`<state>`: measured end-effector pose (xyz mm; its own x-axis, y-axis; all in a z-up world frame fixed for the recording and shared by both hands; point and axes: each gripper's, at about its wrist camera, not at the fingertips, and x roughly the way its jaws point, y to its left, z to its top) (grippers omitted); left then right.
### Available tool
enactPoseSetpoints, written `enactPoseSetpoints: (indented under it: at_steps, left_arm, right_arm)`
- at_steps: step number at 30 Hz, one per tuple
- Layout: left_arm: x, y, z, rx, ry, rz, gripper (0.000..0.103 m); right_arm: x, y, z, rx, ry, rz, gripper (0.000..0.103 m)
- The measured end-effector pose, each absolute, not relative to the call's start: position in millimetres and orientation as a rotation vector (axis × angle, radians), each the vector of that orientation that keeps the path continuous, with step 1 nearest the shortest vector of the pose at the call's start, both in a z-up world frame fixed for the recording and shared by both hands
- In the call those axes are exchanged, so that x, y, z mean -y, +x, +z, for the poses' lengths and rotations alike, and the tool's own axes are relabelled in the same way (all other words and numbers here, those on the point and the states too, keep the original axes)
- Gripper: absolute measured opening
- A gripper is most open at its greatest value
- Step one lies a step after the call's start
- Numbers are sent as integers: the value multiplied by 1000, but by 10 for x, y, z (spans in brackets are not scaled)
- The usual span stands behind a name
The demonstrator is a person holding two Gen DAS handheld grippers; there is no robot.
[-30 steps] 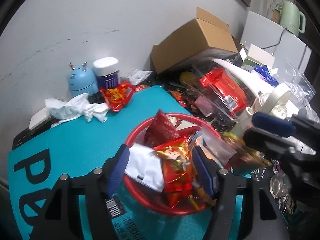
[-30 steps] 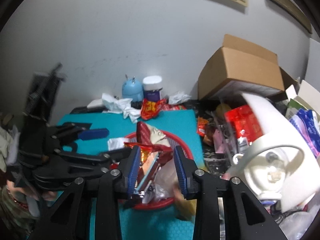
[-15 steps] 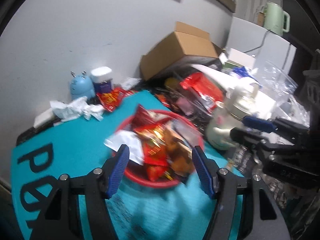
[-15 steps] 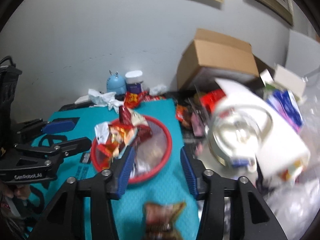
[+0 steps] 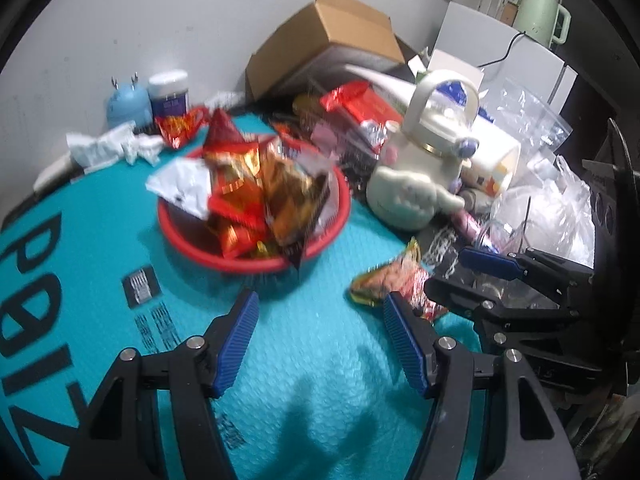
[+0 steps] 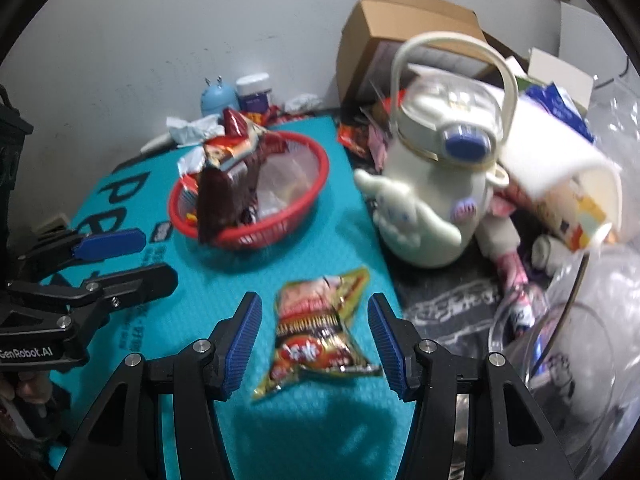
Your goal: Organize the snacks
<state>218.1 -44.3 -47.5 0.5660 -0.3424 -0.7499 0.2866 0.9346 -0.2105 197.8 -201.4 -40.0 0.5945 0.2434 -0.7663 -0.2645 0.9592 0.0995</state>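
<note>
Most crinkly foil snack packets [image 5: 256,196] already sat heaped in the round red plastic basket [image 6: 280,232] ahead of both wide-open, empty grippers, but one flat red-and-yellow packet [image 6: 320,332] lay loose on the teal mat [image 6: 352,432] between the right gripper [image 6: 314,344] fingers, while the left gripper [image 5: 320,344] hovered over bare mat.

I count one red basket [image 6: 280,232] heaped with several snack packets, one loose snack packet [image 6: 320,328] on the teal mat [image 6: 320,440], one cream kettle [image 6: 432,200], one cardboard box [image 6: 400,20], two grippers.
</note>
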Motion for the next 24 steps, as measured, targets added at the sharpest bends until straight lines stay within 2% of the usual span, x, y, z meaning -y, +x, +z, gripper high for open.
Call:
enactPoseSetpoints:
  at_steps: [13,15,16,19,24]
  left_arm:
    - [478,2163,-837,-961,-110,-380,64]
    - [470,2166,-850,-967,-114,-382,64]
    - [468,2163,-853,-967,-115,-383,64]
    - [463,2146,-845,-966,-114,-385,64]
    - [451,2084,-778,-954,-122,-400,64]
  right_arm:
    - [2011,2037,-730,-963,2,334,55]
    - [1999,2046,-779,-985,7,352,47]
    - [1996,2044,-806,-991,13,355,40]
    - [2010,2024,-805,-976,48,371,33]
    - [2044,2003,-751,-968,128,395,30]
